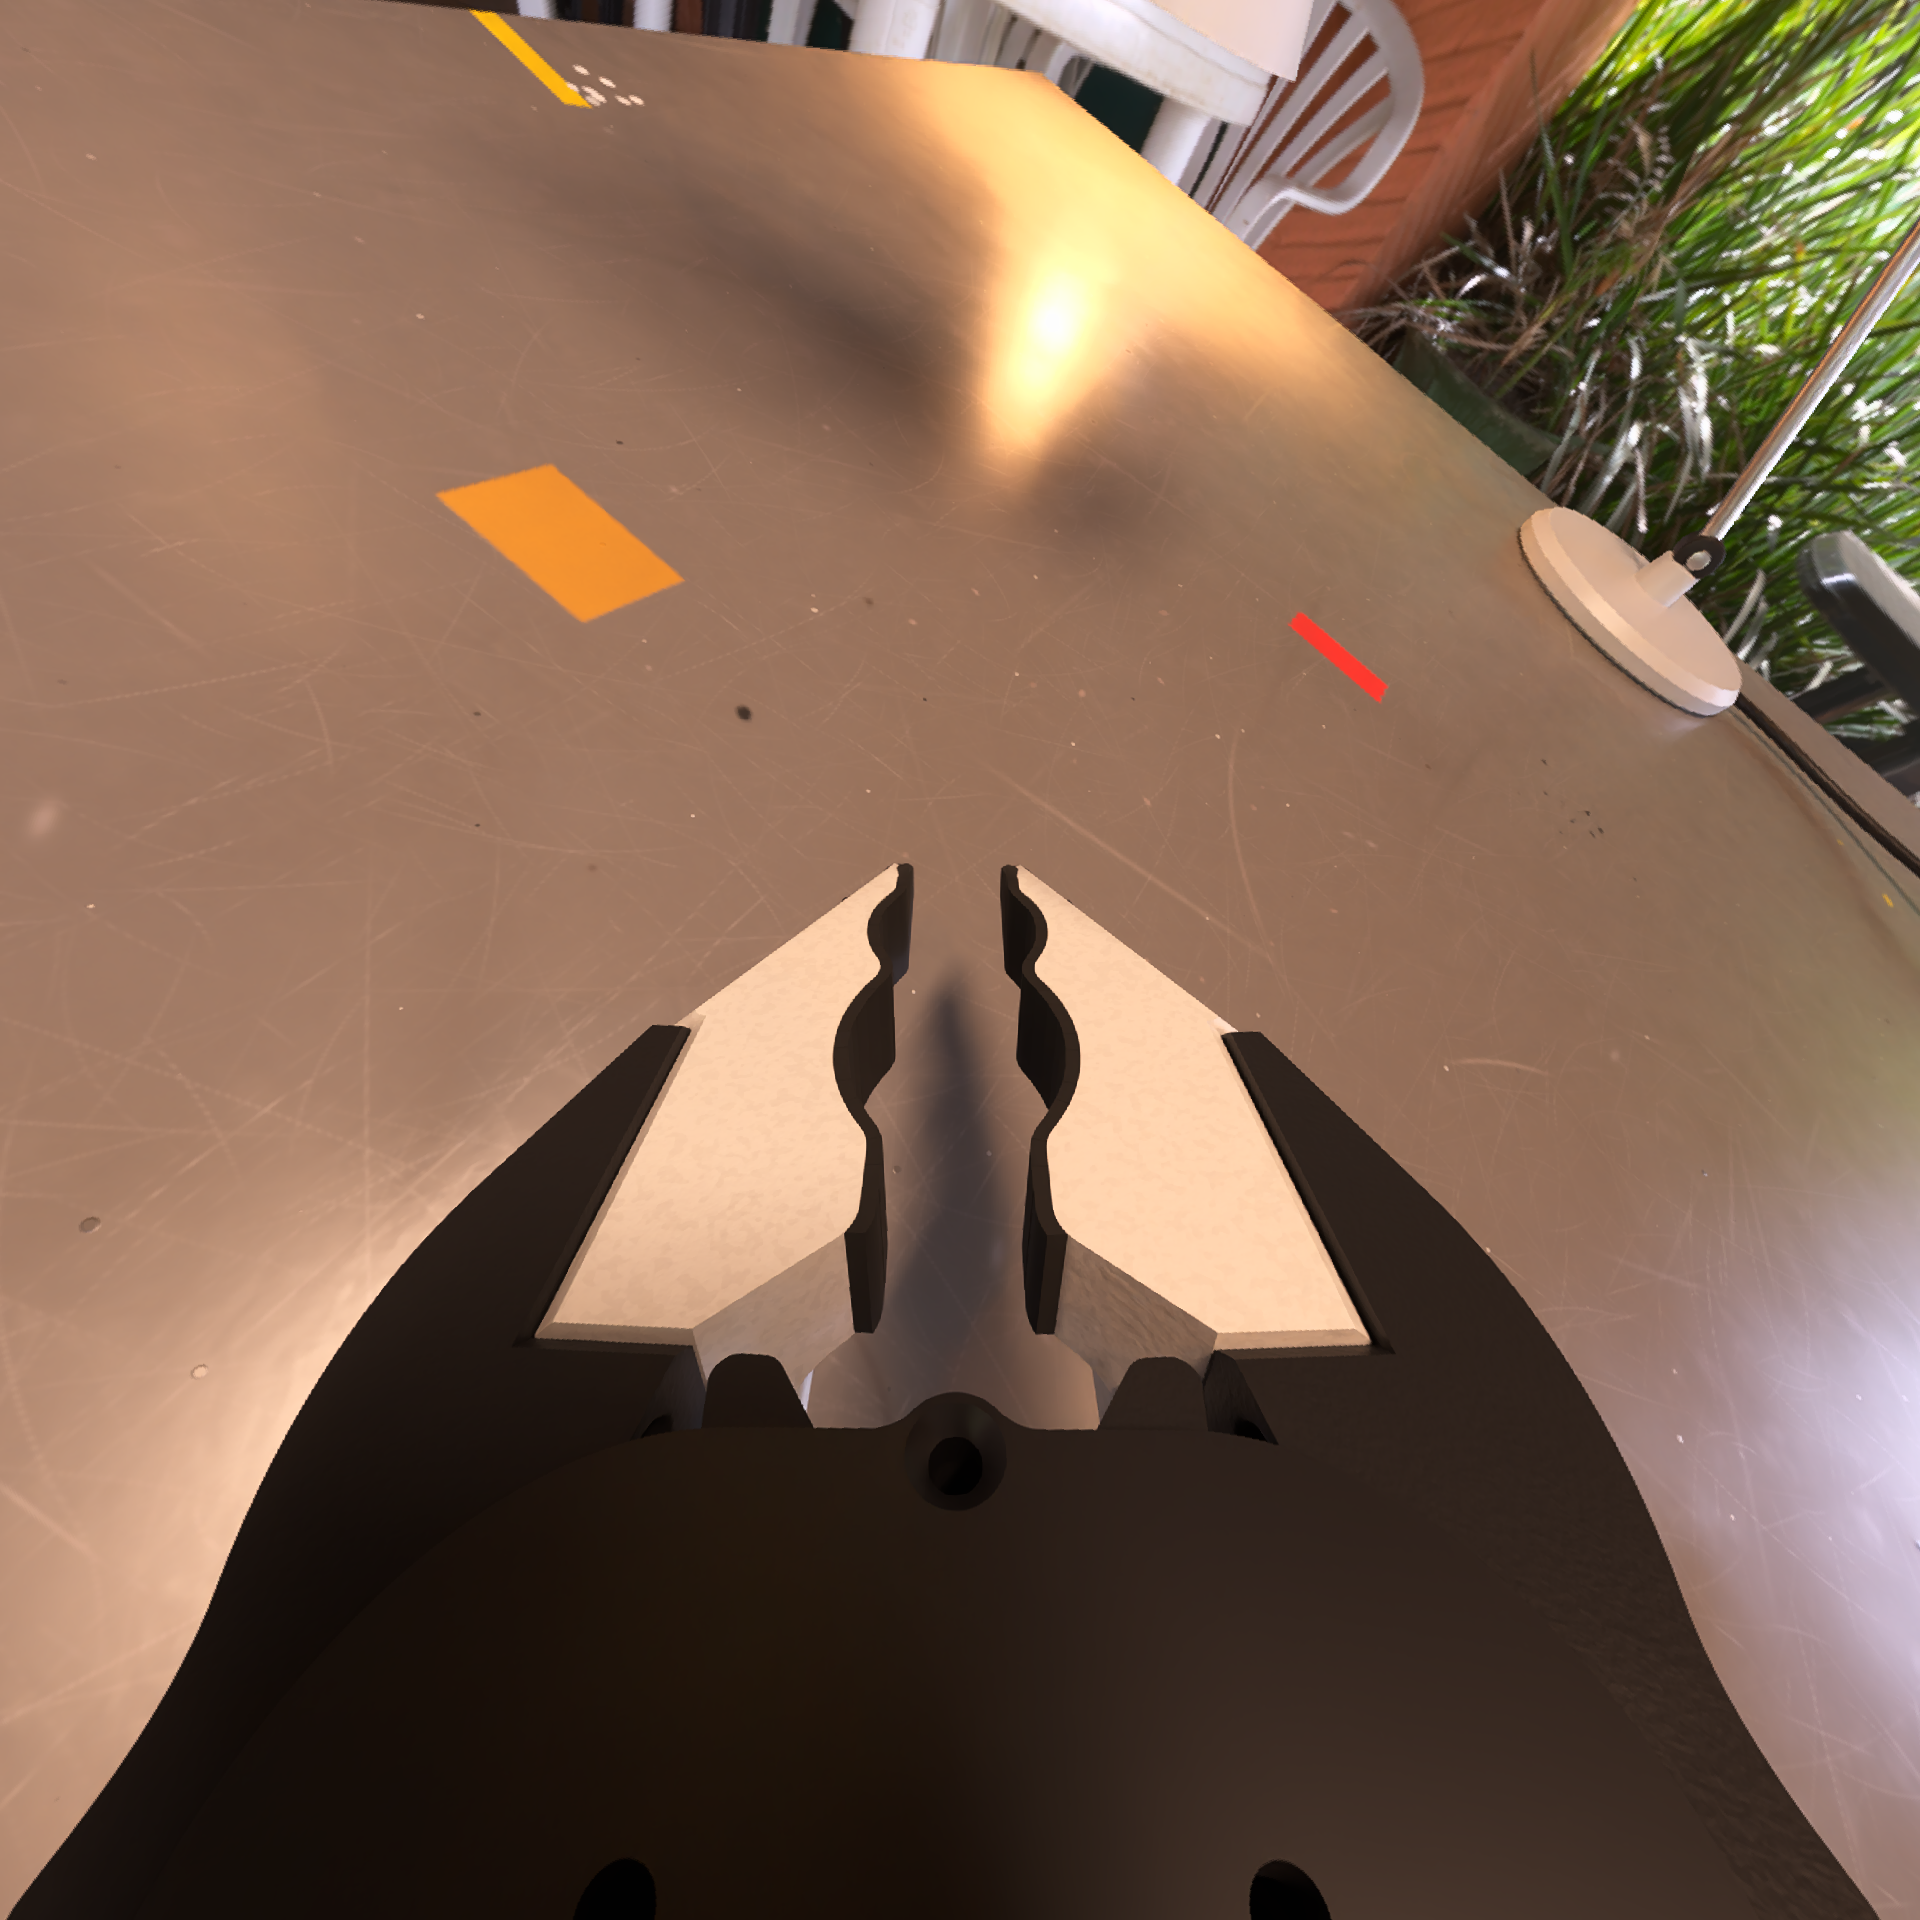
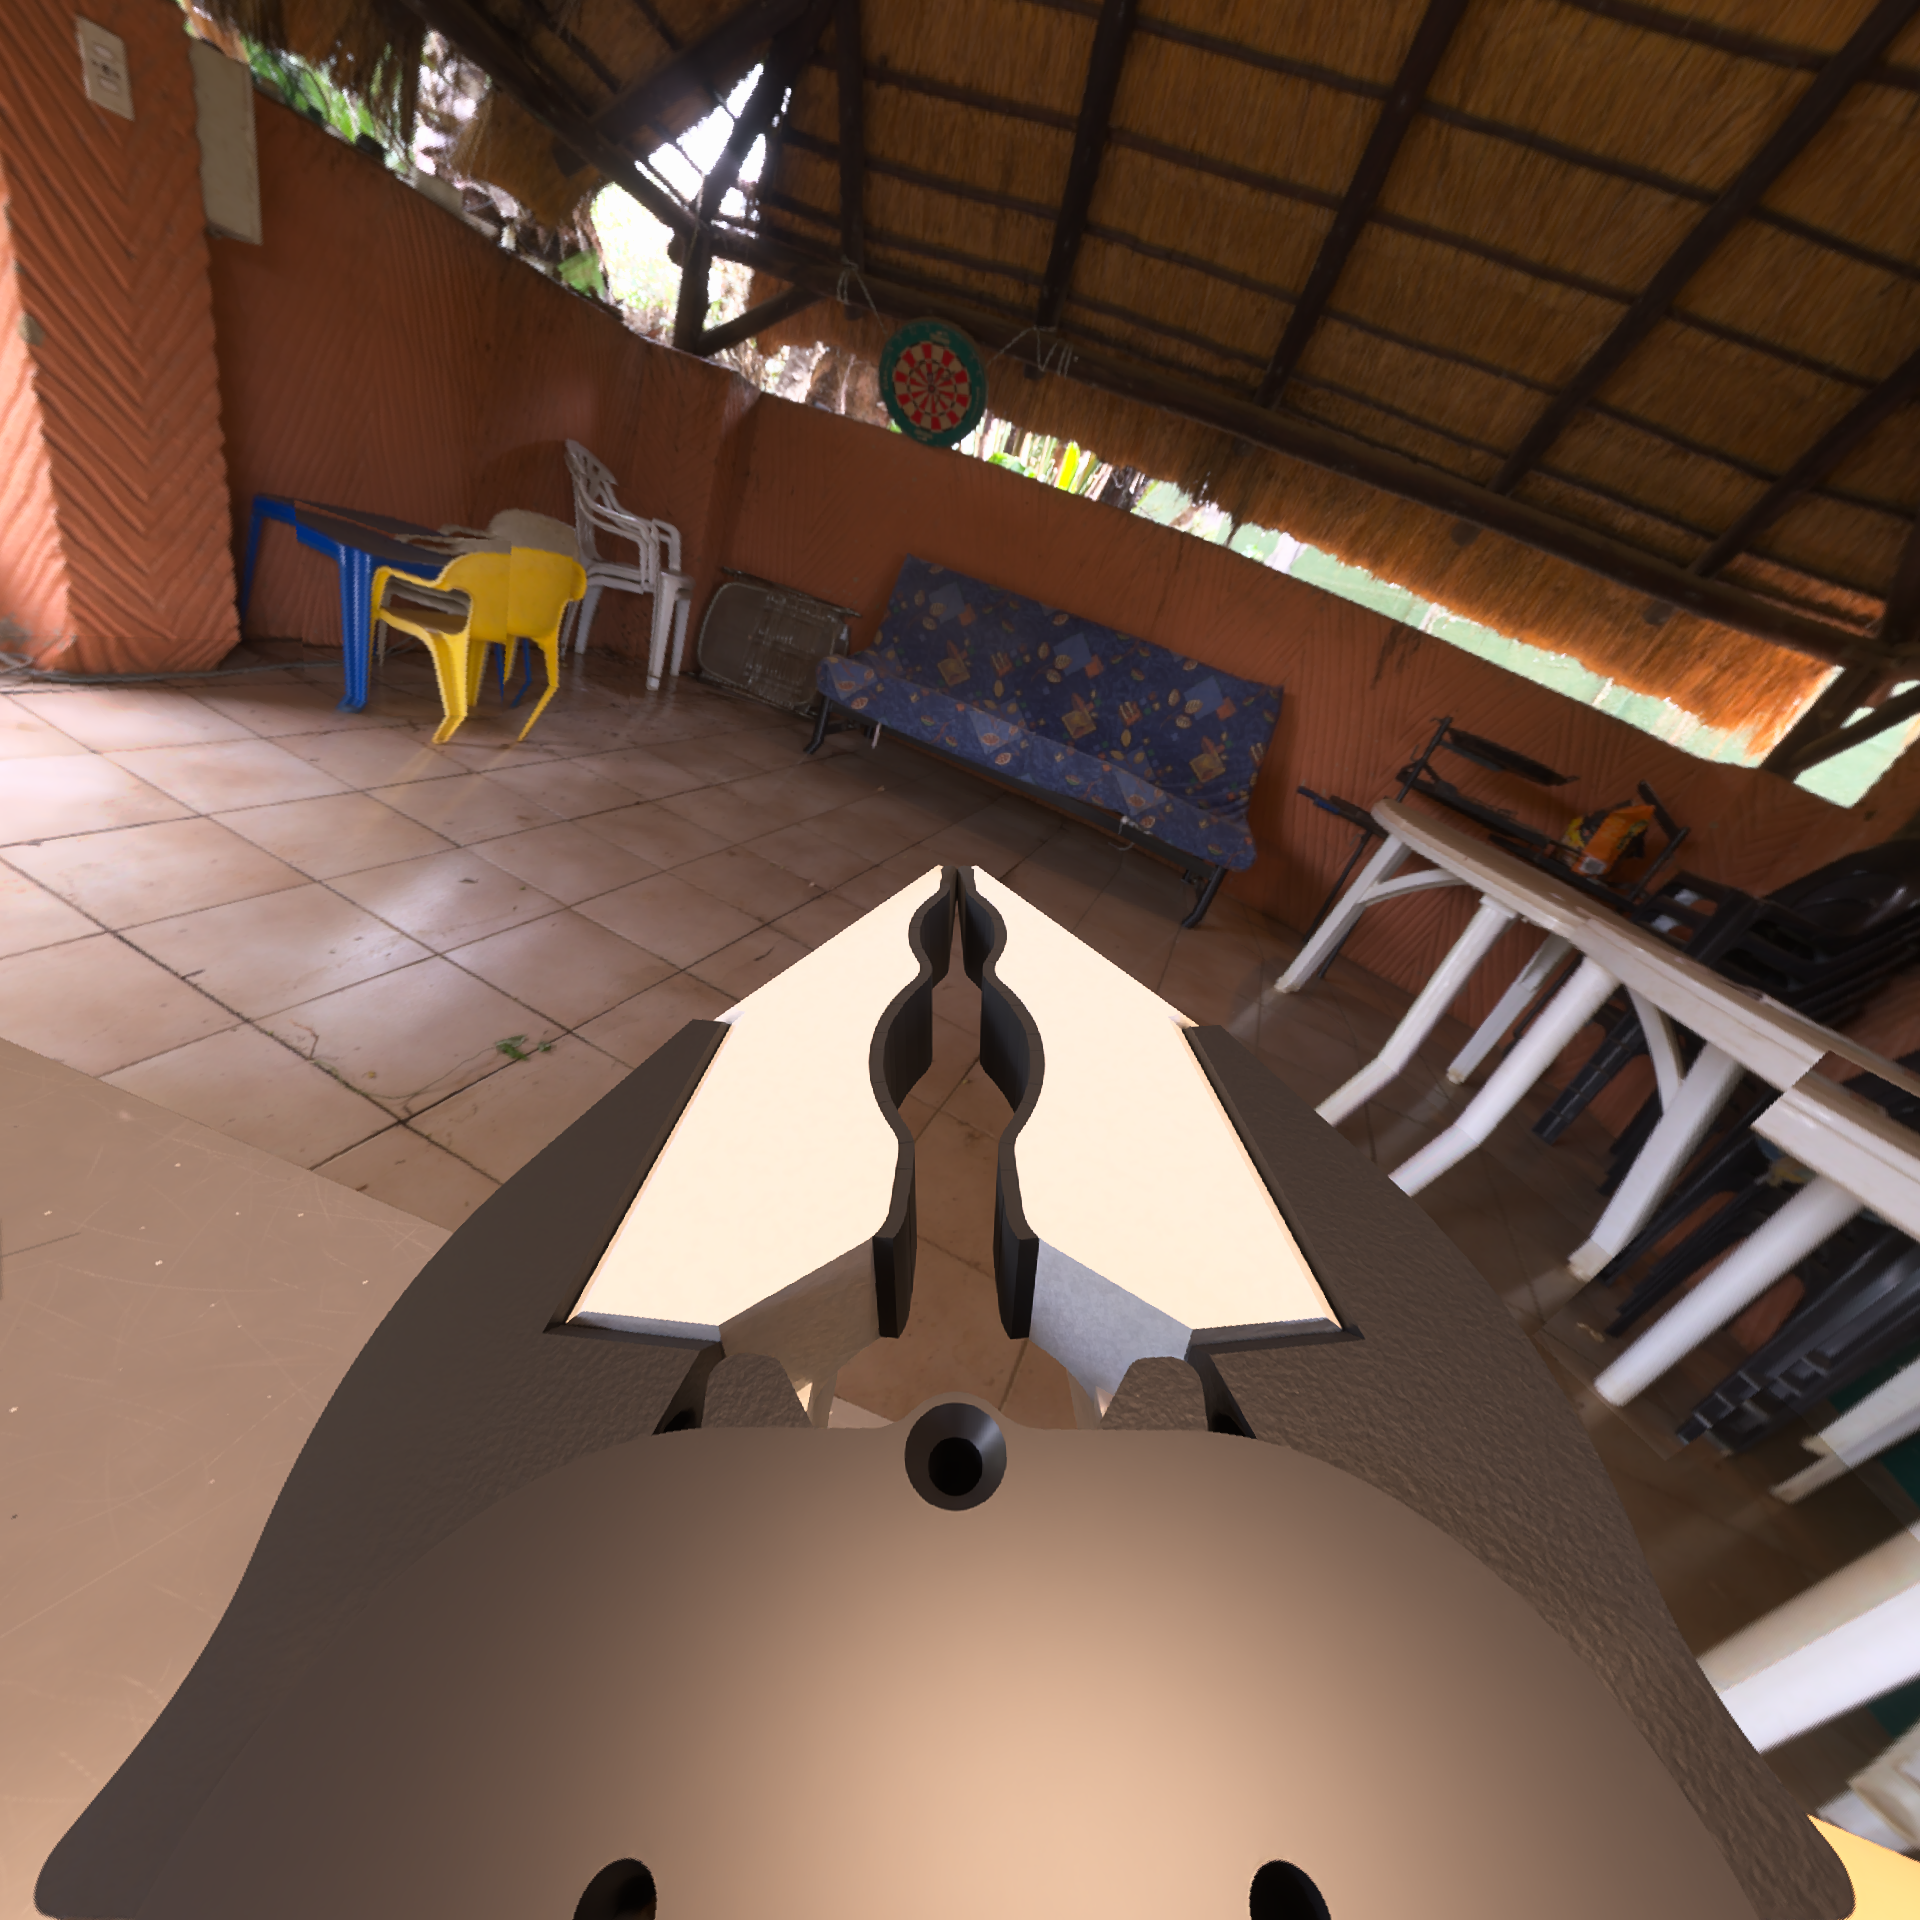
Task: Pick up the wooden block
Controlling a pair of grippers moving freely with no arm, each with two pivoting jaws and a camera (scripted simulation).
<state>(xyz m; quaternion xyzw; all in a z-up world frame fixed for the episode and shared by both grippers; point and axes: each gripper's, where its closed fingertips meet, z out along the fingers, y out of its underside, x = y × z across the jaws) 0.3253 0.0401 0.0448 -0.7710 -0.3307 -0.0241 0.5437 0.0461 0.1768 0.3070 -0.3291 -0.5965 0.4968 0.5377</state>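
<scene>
Left wrist view: left gripper (image 1: 956, 873) hangs over the desk (image 1: 312, 935), fingers parted by a narrow gap, nothing between them. Wooden block isn't in either view, so its place, heading and long axis can't be told. Orange rectangle (image 1: 559, 542) lies flat far-left on the desk, red strip (image 1: 1338, 657) far-right, white round base (image 1: 1631, 613) at the right edge. Right gripper (image 2: 956, 871) points off the desk toward a blue sofa (image 2: 1049, 717) (tips almost touching, empty).
</scene>
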